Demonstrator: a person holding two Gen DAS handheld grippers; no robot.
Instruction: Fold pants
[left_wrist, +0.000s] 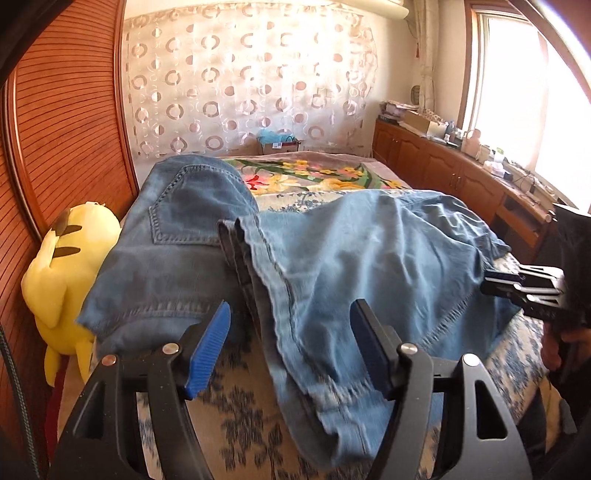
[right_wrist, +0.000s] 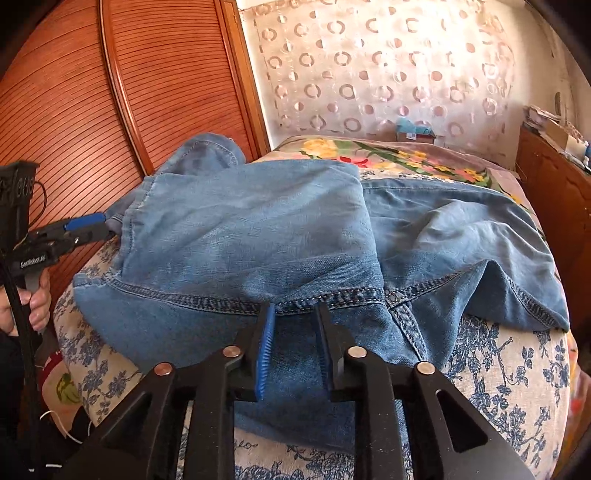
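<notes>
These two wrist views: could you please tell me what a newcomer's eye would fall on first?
The blue jeans come first, lying folded over and rumpled across the floral bedspread, filling the middle of both views. Next is the yellow plush toy, wedged between the bed's left edge and the slatted wooden wardrobe. Both grippers' blue-padded jaws stand open over the denim's near edge.

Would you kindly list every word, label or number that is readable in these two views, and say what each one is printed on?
"GenRobot.AI", roughly; small white print, last letters uncertain: on the black body of the left hand-held gripper, seen in the right wrist view.
Raised characters on the black block above that gripper: too blurred to read.
White label on the cardboard box beyond the bed: too small to read.
The jeans show no readable text.
</notes>
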